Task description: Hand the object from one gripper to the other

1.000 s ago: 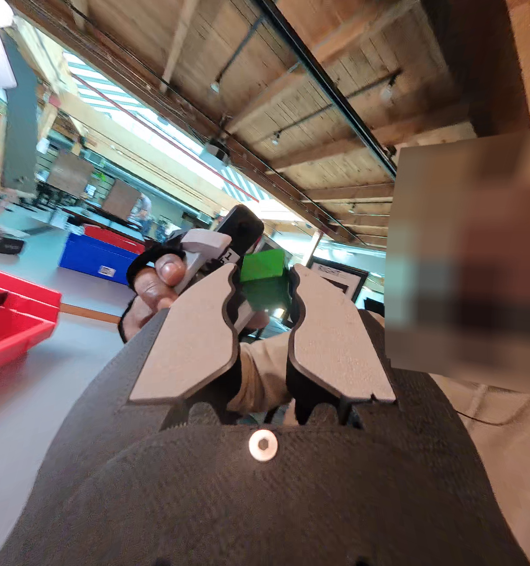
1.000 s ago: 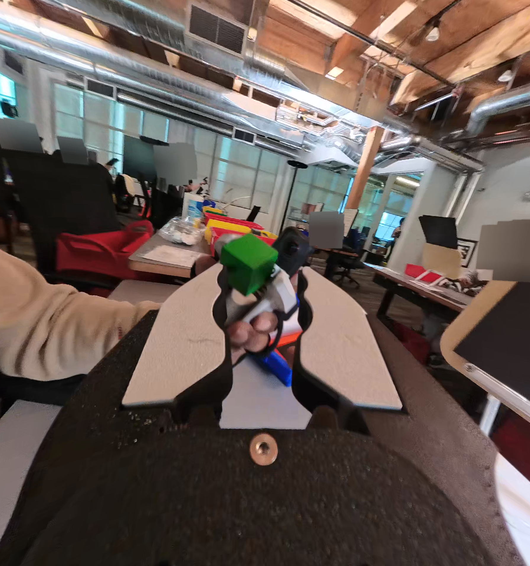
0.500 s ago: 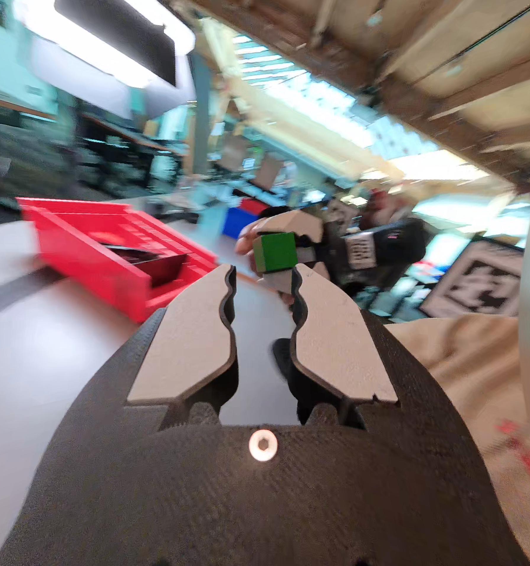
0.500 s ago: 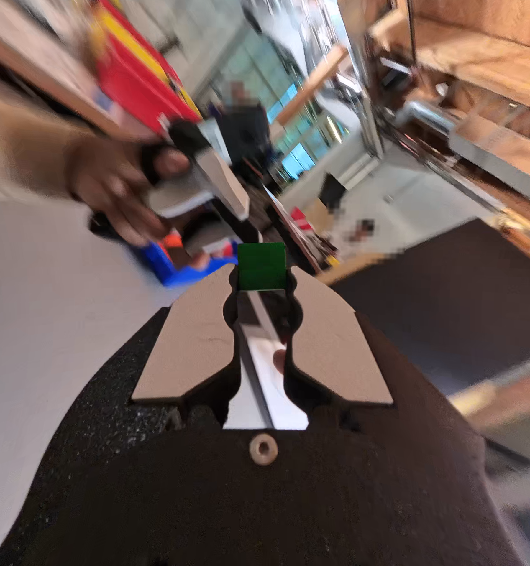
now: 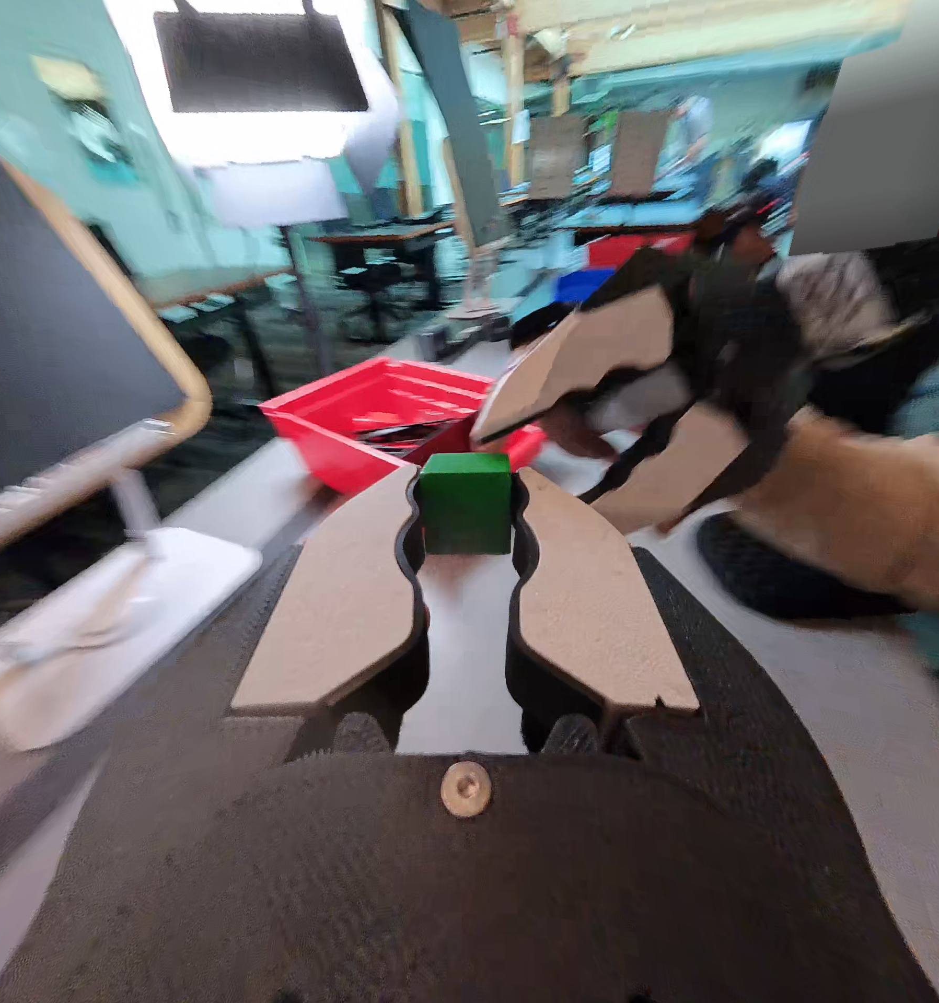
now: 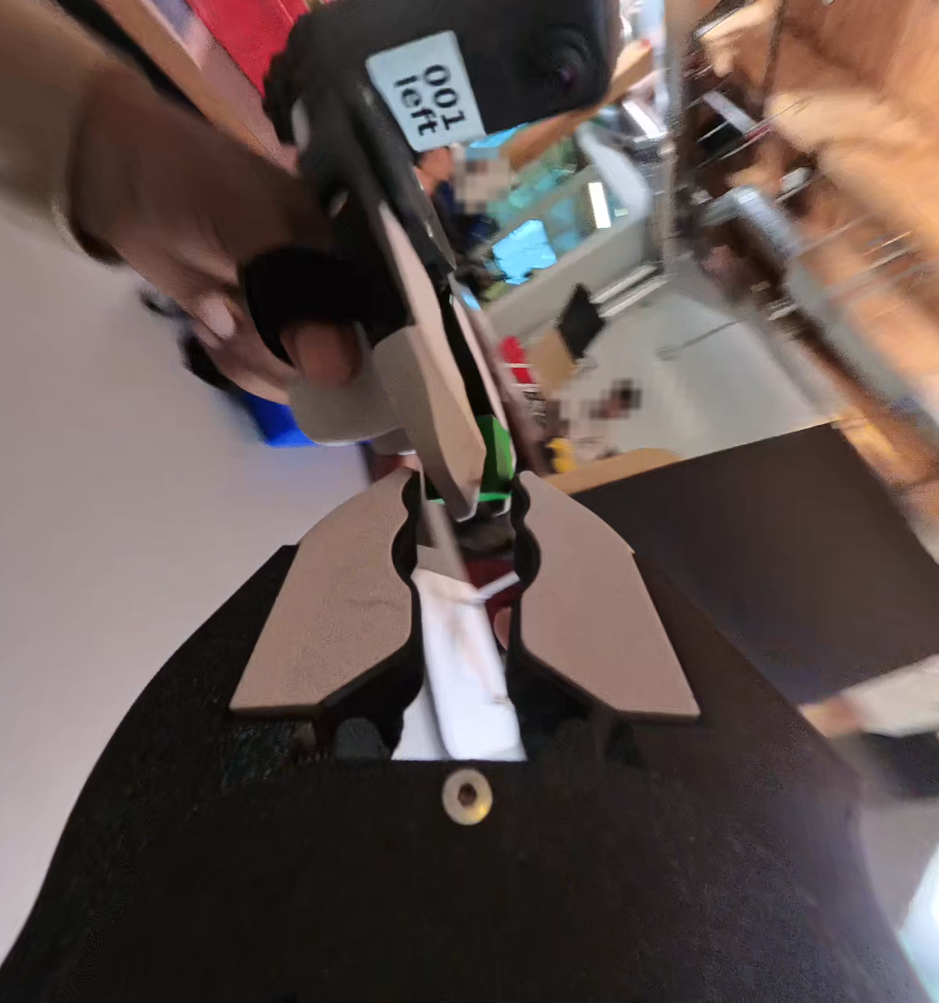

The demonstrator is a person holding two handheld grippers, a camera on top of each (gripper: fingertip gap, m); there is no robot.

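Note:
A green cube sits between the fingertips of my left gripper, which is shut on it and holds it above the grey table. My right gripper shows in the left wrist view just right of and behind the cube, with its jaws spread and off the cube. In the right wrist view my right gripper is open and empty. The left gripper's fingers come in from the upper left and reach between its tips. The cube shows partly behind them, just beyond my right fingertips.
A red bin stands on the table behind the cube. A black board with a wooden edge and a white seat are at the left. A blue bin lies far left in the right wrist view.
Half a second ago my right gripper held the cube with the left one apart. Now the left gripper is shut on the cube and the right jaws stand wider, off it.

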